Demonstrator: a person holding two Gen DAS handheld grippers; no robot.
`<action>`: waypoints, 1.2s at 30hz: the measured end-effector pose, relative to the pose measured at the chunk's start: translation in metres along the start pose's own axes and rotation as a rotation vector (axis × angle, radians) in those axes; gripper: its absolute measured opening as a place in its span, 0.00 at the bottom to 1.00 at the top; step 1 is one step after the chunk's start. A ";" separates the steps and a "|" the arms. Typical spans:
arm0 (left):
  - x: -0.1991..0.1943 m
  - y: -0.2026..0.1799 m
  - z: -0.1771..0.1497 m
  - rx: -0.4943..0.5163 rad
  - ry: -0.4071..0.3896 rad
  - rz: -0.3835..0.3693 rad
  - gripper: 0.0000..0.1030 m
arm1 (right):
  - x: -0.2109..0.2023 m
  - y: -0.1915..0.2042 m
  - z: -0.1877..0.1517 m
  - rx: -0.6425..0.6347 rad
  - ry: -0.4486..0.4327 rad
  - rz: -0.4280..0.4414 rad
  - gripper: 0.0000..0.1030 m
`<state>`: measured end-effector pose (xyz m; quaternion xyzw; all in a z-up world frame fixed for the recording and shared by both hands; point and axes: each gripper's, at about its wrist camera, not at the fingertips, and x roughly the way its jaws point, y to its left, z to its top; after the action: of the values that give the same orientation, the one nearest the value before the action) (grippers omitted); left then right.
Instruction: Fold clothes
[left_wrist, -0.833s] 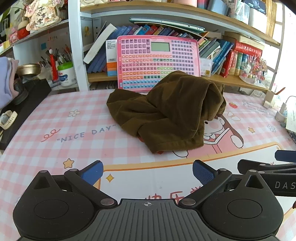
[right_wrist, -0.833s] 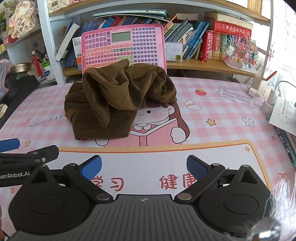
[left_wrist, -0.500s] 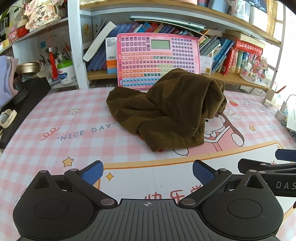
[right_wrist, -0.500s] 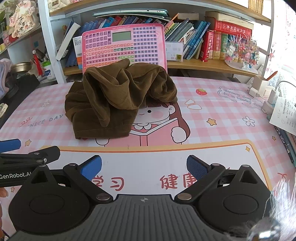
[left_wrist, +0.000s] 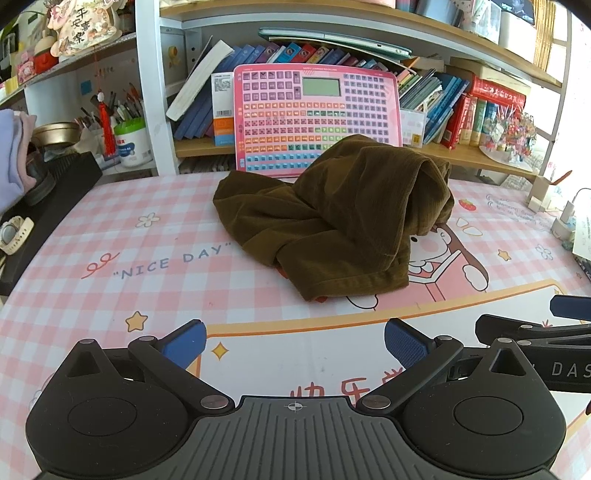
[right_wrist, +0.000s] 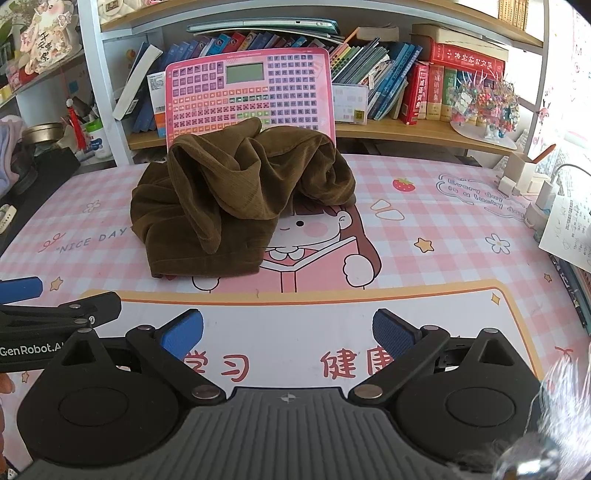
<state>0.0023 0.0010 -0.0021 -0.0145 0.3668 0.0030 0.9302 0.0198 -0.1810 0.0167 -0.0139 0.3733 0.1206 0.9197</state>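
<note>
Well — brown garment (right_wrist: 229, 206) crumpled on mat, no clear long axis.

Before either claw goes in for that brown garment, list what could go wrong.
1. The brown garment lies bunched in overlapping layers, so a pinch may catch several folds.
2. Its back edge sits against the pink keyboard toy leaning on the shelf; a pull could topple it.
3. The left claw and right claw, both open, are close together and could collide.

olive-brown ribbed garment (left_wrist: 343, 214) on a pink-and-white checked bench (left_wrist: 110, 295) cover with stars; pink keyboard toy (left_wrist: 317, 110) with multicoloured keys; blue pads (right_wrist: 181, 334) on black claws.
</note>
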 end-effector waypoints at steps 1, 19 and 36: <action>0.000 0.000 0.000 0.000 0.001 0.001 1.00 | 0.000 0.000 0.000 0.000 0.000 0.000 0.96; 0.001 0.001 0.000 -0.004 0.009 0.011 1.00 | 0.001 0.001 0.001 -0.003 0.000 0.001 0.96; 0.003 0.000 0.003 -0.005 0.013 0.017 1.00 | 0.002 0.002 0.003 -0.003 0.000 0.002 0.96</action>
<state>0.0061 0.0014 -0.0019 -0.0138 0.3731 0.0118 0.9276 0.0228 -0.1786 0.0178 -0.0151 0.3729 0.1220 0.9197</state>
